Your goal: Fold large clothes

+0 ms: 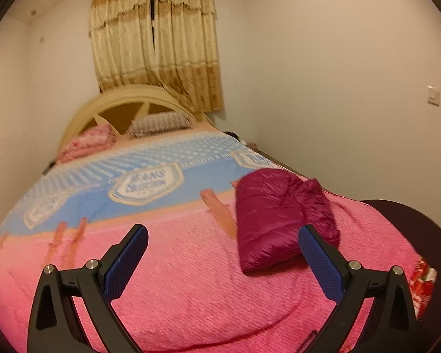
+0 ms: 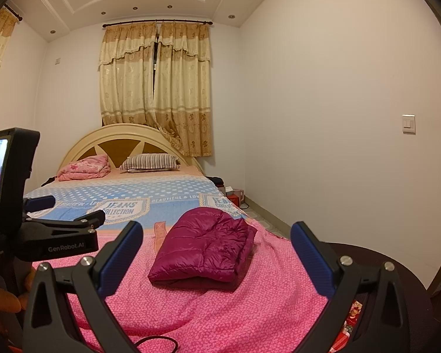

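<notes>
Pink bedspread (image 2: pixel 220 317) fills my view, and I read it left to right. My left gripper (image 1: pixel 223 253) hangs over the bed with its jaws spread wide and nothing between them. The right gripper (image 2: pixel 217 250) is spread just as wide, also empty. From the right wrist camera the magenta puffer jacket (image 2: pixel 204 250) sits at twelve o'clock, already a compact bundle on the bed; from the left wrist it lies at two o'clock. I judge the folding is finished or nearly so; the next move would be squaring its loose edge or withdrawing. Far off at eleven o'clock rest a pink folded blanket (image 2: pixel 83 167) and a striped pillow (image 2: pixel 150 162), well apart from the jacket. Nothing blocks the approach.
</notes>
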A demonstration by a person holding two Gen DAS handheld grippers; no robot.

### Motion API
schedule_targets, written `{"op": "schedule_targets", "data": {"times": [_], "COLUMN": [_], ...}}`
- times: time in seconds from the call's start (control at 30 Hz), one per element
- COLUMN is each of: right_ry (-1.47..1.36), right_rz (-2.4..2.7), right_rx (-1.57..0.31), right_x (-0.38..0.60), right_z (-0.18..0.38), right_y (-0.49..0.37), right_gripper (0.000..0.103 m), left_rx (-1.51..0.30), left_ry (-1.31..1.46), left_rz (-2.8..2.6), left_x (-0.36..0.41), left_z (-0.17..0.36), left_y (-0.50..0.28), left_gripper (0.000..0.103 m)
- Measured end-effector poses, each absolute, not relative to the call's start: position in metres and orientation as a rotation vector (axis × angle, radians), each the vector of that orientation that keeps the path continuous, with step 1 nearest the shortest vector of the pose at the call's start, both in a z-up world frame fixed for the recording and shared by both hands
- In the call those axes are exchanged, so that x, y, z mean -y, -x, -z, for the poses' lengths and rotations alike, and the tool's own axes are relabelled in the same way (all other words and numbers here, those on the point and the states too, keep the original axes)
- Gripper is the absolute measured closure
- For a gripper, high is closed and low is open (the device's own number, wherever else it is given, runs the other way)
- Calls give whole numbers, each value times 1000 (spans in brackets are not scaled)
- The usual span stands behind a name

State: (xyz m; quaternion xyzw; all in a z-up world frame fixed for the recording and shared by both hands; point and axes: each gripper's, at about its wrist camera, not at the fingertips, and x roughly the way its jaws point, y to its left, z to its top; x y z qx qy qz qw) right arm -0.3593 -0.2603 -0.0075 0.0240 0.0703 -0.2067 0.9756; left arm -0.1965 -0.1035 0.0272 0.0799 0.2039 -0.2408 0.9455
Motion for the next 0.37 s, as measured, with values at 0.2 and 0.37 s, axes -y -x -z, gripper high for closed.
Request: {"op": "schedule_targets", "data": {"times": [0.2,0.37], "right_ry": [-48,-58], "right_rz": [407,403], "right_rx": [-148,-158], "right_x": [259,264], "right_z": [7,10], "right_y": [358,356], "right_gripper": [1,1], "left_rx": [-397,-396], "left_ry": [-166,-169], "left_rz": [480,441], "left_x": [101,97], "left_z": [-24,-25], "left_y": [194,190], "left_gripper": [1,1]}}
